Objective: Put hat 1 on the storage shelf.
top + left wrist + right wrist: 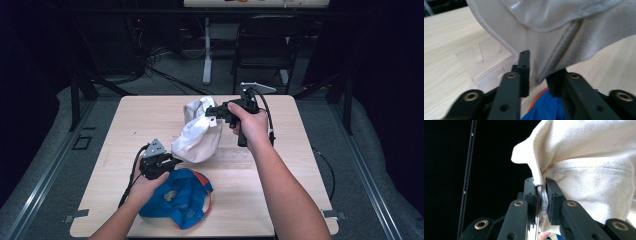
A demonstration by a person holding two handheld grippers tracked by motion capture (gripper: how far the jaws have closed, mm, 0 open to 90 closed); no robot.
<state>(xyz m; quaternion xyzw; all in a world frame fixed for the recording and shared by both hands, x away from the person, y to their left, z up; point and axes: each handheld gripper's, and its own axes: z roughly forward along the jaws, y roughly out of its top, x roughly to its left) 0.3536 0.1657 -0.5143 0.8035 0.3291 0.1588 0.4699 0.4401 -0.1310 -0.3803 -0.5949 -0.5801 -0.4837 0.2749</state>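
Two grippers work on one white cloth bag (197, 136) near the middle of the high view. In the right gripper view, the right gripper (541, 195) has its jaws pressed nearly together on a folded edge of the bag, the cream fabric bulging up and to the right of them. In the high view this right gripper (214, 113) sits just above centre, lifting the bag's upper end off the table (280, 200). In the left gripper view, the left gripper (537, 75) has its jaws a little apart, with the bag's seamed lower edge hanging between them; whether they grip it cannot be told. In the high view the left gripper (170, 161) meets the bag's lower left end. A blue bag (177, 197) with orange trim lies below it, lower centre-left.
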